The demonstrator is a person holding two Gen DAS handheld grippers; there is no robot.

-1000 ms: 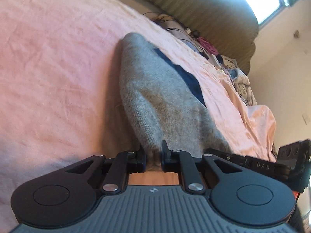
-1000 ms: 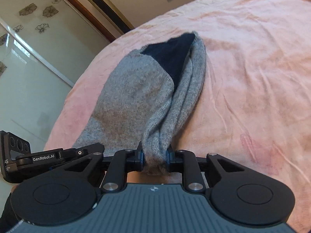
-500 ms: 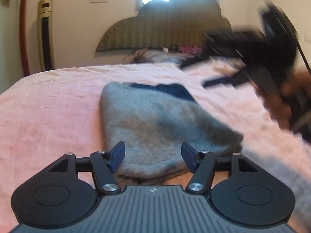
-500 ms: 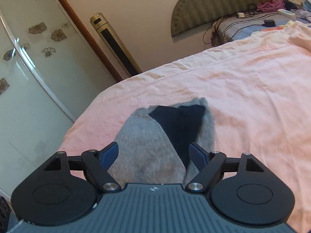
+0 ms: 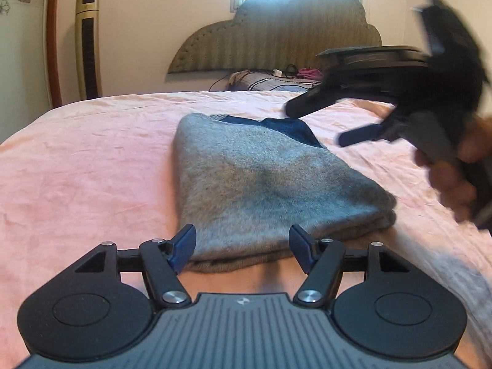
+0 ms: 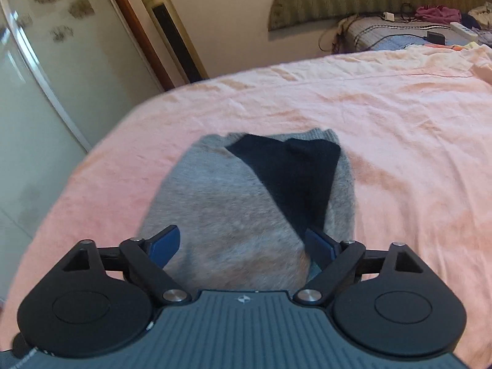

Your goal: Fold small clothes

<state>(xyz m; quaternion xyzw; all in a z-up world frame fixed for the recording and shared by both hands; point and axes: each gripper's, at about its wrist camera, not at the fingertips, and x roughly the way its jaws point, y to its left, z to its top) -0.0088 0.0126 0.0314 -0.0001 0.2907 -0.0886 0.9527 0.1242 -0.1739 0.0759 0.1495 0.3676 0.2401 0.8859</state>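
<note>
- at the far left of the left wrist view, a tall gold fan (image 5: 87, 43) is seen against the wall, well apart from the work.
- the left gripper (image 5: 243, 244) is held with fingers spread wide and empty, just before the near hem.
- the grey sweater (image 5: 261, 181) is laid folded at the centre of the pink bedsheet (image 5: 77, 169); it is judged soft, light and floppy, best pinched at a thick folded edge.
- at right, the right gripper (image 5: 353, 123), fingers parted and empty, is blurred above the sweater; nothing is seen blocking it.
</note>
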